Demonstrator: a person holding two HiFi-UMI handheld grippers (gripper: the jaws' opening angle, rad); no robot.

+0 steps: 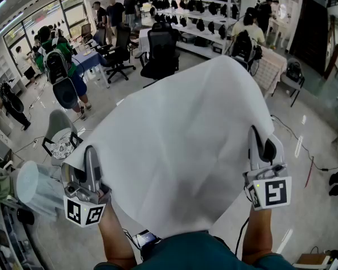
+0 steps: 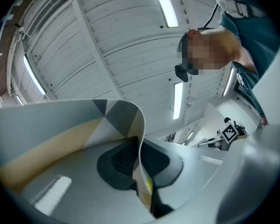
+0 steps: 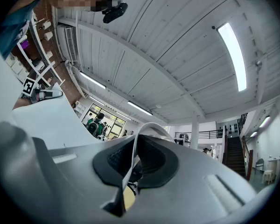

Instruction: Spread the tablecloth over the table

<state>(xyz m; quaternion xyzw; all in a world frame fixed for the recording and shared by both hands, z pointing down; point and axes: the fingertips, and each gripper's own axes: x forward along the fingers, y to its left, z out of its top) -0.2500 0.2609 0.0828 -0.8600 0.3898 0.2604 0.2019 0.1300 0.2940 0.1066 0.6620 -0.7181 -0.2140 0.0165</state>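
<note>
Head view: you hold the white tablecloth [image 1: 180, 145] aloft, billowing toward 12 o'clock, with your left hand-held gripper [image 1: 92, 153] at 8 o'clock and your right hand-held gripper [image 1: 258, 139] at 4.
Left gripper view: the jaws are clamped on its edge.
Right gripper view: likewise.
Only floor [image 1: 304, 207] shows beneath, so the spreading looks not yet begun.

shirt [image 1: 200, 252]: teal | left claw [image 1: 91, 153], right claw [image 1: 254, 135]: grey, black pads [image 2: 115, 161], black-white marker cubes [image 1: 84, 213]

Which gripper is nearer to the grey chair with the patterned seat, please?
Left. In the head view the left gripper, shut on the tablecloth, hangs close to the grey chair; the right gripper grips the cloth's other side, far across.
</note>
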